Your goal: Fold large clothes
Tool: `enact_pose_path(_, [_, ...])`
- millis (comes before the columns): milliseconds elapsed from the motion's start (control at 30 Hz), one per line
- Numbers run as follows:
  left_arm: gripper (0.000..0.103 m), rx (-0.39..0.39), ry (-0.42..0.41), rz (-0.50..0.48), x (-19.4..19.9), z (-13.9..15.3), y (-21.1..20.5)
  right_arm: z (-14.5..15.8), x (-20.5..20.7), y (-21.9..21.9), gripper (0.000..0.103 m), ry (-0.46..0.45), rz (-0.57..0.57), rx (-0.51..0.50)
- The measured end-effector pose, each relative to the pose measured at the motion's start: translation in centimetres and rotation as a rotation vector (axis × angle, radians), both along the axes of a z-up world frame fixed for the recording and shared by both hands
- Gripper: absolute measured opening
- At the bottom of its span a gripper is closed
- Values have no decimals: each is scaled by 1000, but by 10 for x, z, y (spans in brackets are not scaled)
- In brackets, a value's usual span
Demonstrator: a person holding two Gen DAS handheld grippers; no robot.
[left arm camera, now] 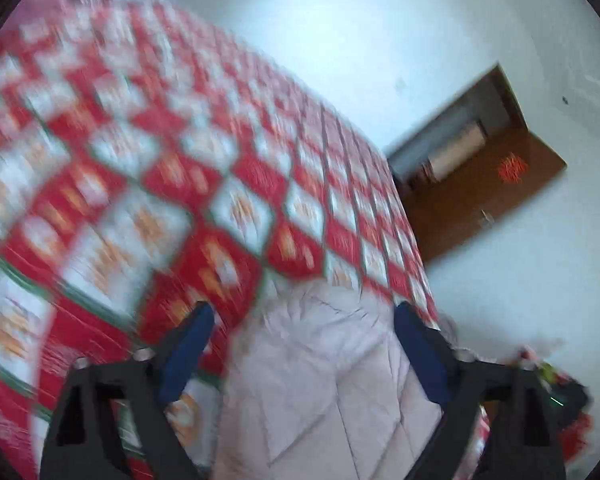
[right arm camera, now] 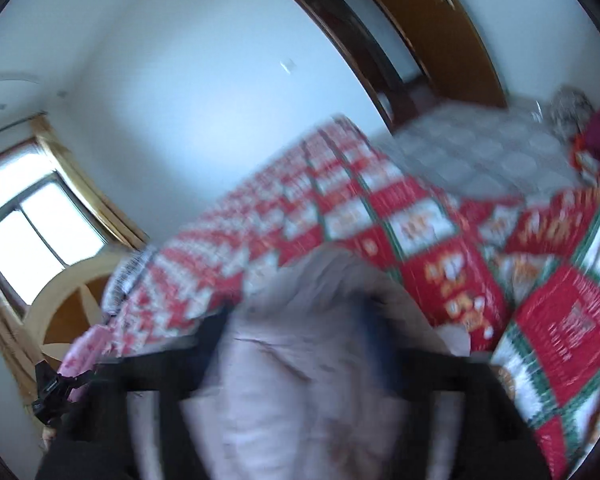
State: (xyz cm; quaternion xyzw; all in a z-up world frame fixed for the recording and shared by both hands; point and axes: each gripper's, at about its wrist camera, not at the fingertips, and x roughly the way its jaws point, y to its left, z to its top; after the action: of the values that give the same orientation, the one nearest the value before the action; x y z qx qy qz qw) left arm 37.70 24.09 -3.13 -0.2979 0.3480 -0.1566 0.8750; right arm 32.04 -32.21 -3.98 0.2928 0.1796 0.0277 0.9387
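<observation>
A: step check; the pale quilted garment point(left arm camera: 324, 380) lies on the bed point(left arm camera: 112, 184), on the red-and-white checked cover near its front edge; looks like a padded coat, can't confirm through the blur.

B: grippers?

A: left gripper point(left arm camera: 300, 312) stands wide, blue pads point(left arm camera: 188, 348) clear on either side of the fabric; nothing pinched; right gripper point(right arm camera: 300, 320) reads wide too, garment bulging between the fingers, but that view is smeared; I can't see a pad pressing.

B: so between grasps, not mid-fold.

A: my read, yes; a release or a re-grip point; how much of the fold is done I can't judge, only a bunched part of the garment shows.

B: next move needs?

A: pick two matching points, hem or shoulder edge, one per gripper; close on a single layer stack, not a random puff; then lift and carry together so the padding doesn't slump to one side.

B: obstructions?

A: a grey patterned blanket point(right arm camera: 480, 148) lies over the far corner of the bed; a red and dark heap point(right arm camera: 596, 140) beyond it; neither touches the garment; brown door point(left arm camera: 496, 184) and window point(right arm camera: 40, 224) are well apart.

B: risk?

A: thick slippery filling; the busy cover hides the garment's edge in blur; grabbing the cover along with it is plausible.
</observation>
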Motion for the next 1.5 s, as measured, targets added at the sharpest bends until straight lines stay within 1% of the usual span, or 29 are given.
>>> enact_pose_path(33, [93,13,-27,5,-5,10,0,15,-14,4,103,-43,4,-16])
enact_pose_path(100, [93,58,-35,-1,-12,21,-8,32,-26,17,103,-34,5,-68])
enact_pose_path(133, [93,107,-41,-22,-15,25,-21,38,-30,28,103,-20,5,-113])
enact_pose_path(200, [93,246,-75,-96,-21,26,-67,39,-31,61,103,29,63,-209])
enact_pose_path(233, [93,331,-101,-133,-26,23,-100,34,-28,85,93,75,93,-278])
enact_pose_path(267, [93,378,-117,-151,-32,15,-123,29,-25,107,68,116,89,-353])
enact_pose_path(300, [93,417,-123,-171,-33,8,-145,19,-16,132,56,164,91,-422])
enact_pose_path(333, [93,448,-116,-196,-34,-2,-174,11,-11,143,41,188,99,-437])
enact_pose_path(367, [93,460,-106,-207,-35,-11,-185,-1,-2,153,38,224,112,-416])
enact_pose_path(400, [93,472,-97,-214,-33,-21,-199,-14,11,163,38,259,109,-383])
enact_pose_path(433, [93,492,-84,-217,-30,-33,-213,-25,16,165,37,273,99,-382])
enact_pose_path(500, [93,534,-75,-209,-27,-47,-223,-48,32,178,37,294,94,-423])
enact_pose_path(533, [93,556,-84,-186,-27,-53,-224,-56,36,179,37,300,98,-439])
enact_pose_path(600, [93,550,-99,-156,-25,-65,-219,-76,43,181,37,313,78,-486])
enact_pose_path(667, [94,527,-105,-149,-24,-75,-216,-87,47,173,37,311,71,-471])
enact_pose_path(733, [95,530,-120,-132,-23,-82,-219,-93,52,173,37,315,75,-471])
enact_pose_path(833, [97,564,-116,-120,-19,-89,-225,-98,60,177,38,338,84,-495])
enact_pose_path(1000, [99,625,-73,-109,-7,-100,-236,-105,68,174,38,367,82,-469])
enact_pose_path(1100, [100,635,-58,-114,-5,-103,-237,-103,67,172,39,371,93,-454])
enact_pose_path(1133, [100,638,-56,-114,-5,-104,-237,-99,63,170,38,372,105,-440])
enact_pose_path(1200, [100,646,-54,-113,-5,-104,-238,-83,46,165,29,350,97,-431])
enact_pose_path(1233, [100,650,-55,-113,-6,-104,-238,-74,35,162,27,329,88,-436])
enact_pose_path(1300, [100,651,-56,-111,-6,-104,-239,-62,14,152,27,323,48,-470])
enact_pose_path(1367, [100,655,-58,-109,-5,-104,-240,-67,12,144,27,352,43,-482])
enact_pose_path(1400, [100,661,-59,-109,-6,-103,-240,-76,13,139,25,379,38,-497])
enact_pose_path(1433, [100,665,-60,-108,-6,-103,-241,-81,15,138,23,386,37,-503])
enact_pose_path(1467, [100,671,-61,-107,-6,-103,-242,-89,16,137,20,376,37,-522])
enact_pose_path(1500, [100,674,-62,-107,-7,-103,-242,-96,17,139,20,355,36,-552])
